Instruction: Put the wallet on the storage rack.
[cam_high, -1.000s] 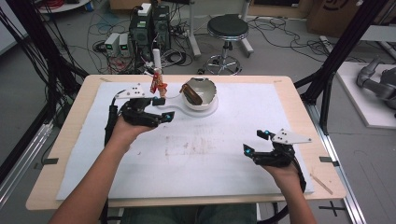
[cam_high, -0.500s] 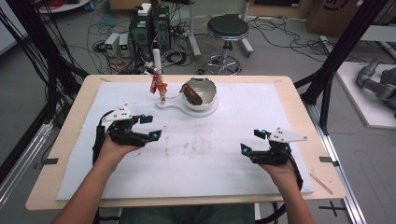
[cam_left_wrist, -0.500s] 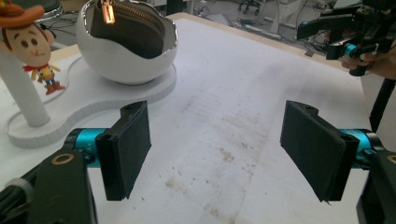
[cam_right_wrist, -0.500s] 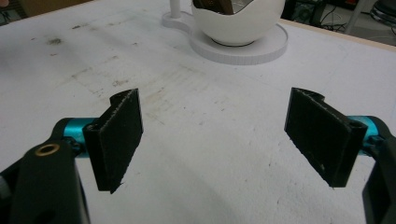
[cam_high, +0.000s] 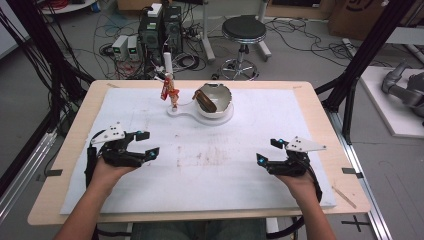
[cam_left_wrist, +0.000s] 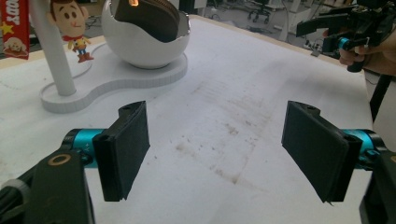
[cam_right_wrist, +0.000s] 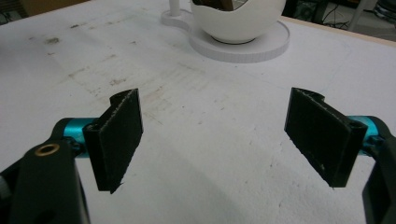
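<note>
A white stand (cam_high: 182, 111) at the back middle of the table carries a white egg-shaped shell (cam_high: 214, 100) with a brown lining inside (cam_left_wrist: 149, 16) and a thin white post (cam_left_wrist: 53, 56). A small cowboy figure (cam_high: 173, 94) and a red tag (cam_left_wrist: 15, 25) hang by the post. My left gripper (cam_high: 147, 145) rests open on the white mat at the left, jaws wide apart with nothing between them (cam_left_wrist: 219, 154). My right gripper (cam_high: 268, 151) rests open at the right, also holding nothing (cam_right_wrist: 215, 140). Both point toward the stand from well short of it.
A stained white mat (cam_high: 210, 155) covers most of the wooden table (cam_high: 60, 150). Behind the table stand a black stool (cam_high: 243, 30), computer boxes (cam_high: 160, 25) and loose cables on the floor. Black frame posts (cam_high: 350, 85) rise at both sides.
My left gripper has drawn back from beside the stand toward the near left of the mat. The right gripper has stayed almost where it was.
</note>
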